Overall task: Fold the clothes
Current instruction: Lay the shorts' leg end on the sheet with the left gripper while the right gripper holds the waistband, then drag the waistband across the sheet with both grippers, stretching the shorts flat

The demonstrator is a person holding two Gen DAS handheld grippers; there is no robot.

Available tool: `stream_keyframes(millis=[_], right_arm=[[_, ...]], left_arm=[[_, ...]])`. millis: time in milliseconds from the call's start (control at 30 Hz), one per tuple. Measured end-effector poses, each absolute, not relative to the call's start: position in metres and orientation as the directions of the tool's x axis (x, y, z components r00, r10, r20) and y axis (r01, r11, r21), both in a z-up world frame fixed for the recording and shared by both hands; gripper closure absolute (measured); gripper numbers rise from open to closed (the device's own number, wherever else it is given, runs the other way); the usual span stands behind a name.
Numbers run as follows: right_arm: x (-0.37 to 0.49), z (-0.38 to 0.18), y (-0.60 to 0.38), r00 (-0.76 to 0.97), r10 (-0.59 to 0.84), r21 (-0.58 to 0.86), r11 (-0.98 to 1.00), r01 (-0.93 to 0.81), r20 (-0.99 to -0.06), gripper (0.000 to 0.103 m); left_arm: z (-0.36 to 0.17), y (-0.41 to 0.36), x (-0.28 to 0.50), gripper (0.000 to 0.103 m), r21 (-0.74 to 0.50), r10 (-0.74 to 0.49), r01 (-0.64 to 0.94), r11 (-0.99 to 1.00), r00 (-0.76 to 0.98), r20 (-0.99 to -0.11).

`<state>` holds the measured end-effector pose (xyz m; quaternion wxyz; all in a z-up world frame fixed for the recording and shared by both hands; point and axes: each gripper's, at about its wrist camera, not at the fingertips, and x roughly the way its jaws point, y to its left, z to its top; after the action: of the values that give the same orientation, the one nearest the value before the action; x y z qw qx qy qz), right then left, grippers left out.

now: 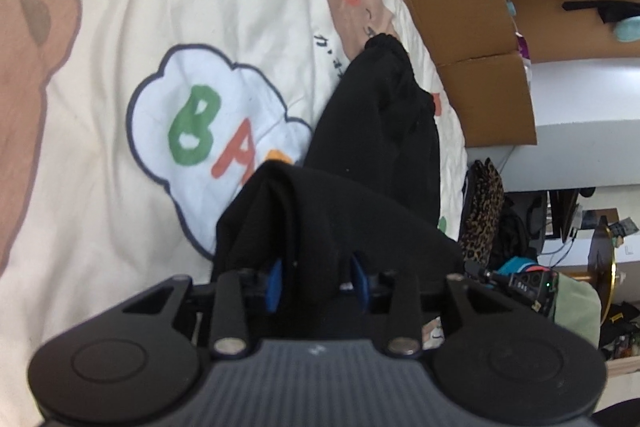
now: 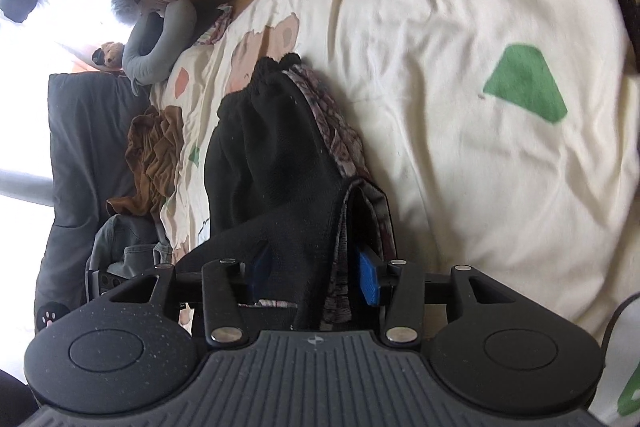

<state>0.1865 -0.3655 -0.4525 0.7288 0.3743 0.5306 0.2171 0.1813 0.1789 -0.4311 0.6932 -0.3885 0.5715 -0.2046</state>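
A black garment [image 1: 376, 131] with a gathered elastic end lies stretched across the cream bedsheet [image 1: 120, 67]. My left gripper [image 1: 318, 281] is shut on one bunched end of it, and the cloth drapes over the blue pads [image 1: 275, 285]. In the right wrist view the same black garment [image 2: 272, 155] shows a patterned grey-pink lining along its right side. My right gripper [image 2: 316, 279] is shut on that end, with a blue pad [image 2: 368, 279] showing beside the cloth.
The cream bedsheet [image 2: 480, 107] carries bear and letter prints. Cardboard panels [image 1: 460, 7] line the bed's far edge. A brown crumpled garment [image 2: 152, 155], a grey cushion [image 2: 160, 39] and dark bedding [image 2: 88, 147] lie at the left. Leopard-print fabric [image 1: 482, 207] hangs by the bed.
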Motion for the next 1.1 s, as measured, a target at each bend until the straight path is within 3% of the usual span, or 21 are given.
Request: stream_keyframes(millis=[100, 267, 300, 367, 533, 900, 1100], right_arm=[[0.183, -0.458, -0.357, 0.309, 0.717, 0.765, 0.640, 0.063, -0.625, 0.051], [0.176, -0.463, -0.353, 0.278, 0.731, 0.771, 0.634, 0.060, -0.623, 0.055], [0.177, -0.461, -0.353, 0.275, 0.738, 0.776, 0.628, 0.053, -0.616, 0.068], [0.179, -0.458, -0.352, 0.270, 0.751, 0.786, 0.617, 0.037, -0.603, 0.083], [0.189, -0.448, -0.351, 0.292, 0.764, 0.799, 0.602, -0.001, -0.575, 0.092], [0.229, -0.424, -0.355, 0.383, 0.749, 0.792, 0.607, -0.067, -0.541, 0.095], [0.246, -0.421, -0.358, 0.413, 0.731, 0.784, 0.618, -0.063, -0.543, 0.094]], left_arm=[[-0.437, 0.178, 0.180, 0.080, -0.769, -0.725, -0.172, 0.616, 0.260, -0.638], [-0.433, 0.178, 0.185, 0.089, -0.777, -0.728, -0.157, 0.610, 0.278, -0.627], [-0.432, 0.178, 0.186, 0.090, -0.781, -0.731, -0.152, 0.606, 0.281, -0.622], [-0.428, 0.178, 0.188, 0.090, -0.791, -0.739, -0.142, 0.595, 0.293, -0.607], [-0.416, 0.180, 0.195, 0.093, -0.797, -0.729, -0.107, 0.594, 0.348, -0.590], [-0.385, 0.176, 0.237, 0.094, -0.797, -0.708, -0.022, 0.603, 0.444, -0.549], [-0.388, 0.174, 0.251, 0.094, -0.781, -0.691, -0.031, 0.624, 0.443, -0.571]])
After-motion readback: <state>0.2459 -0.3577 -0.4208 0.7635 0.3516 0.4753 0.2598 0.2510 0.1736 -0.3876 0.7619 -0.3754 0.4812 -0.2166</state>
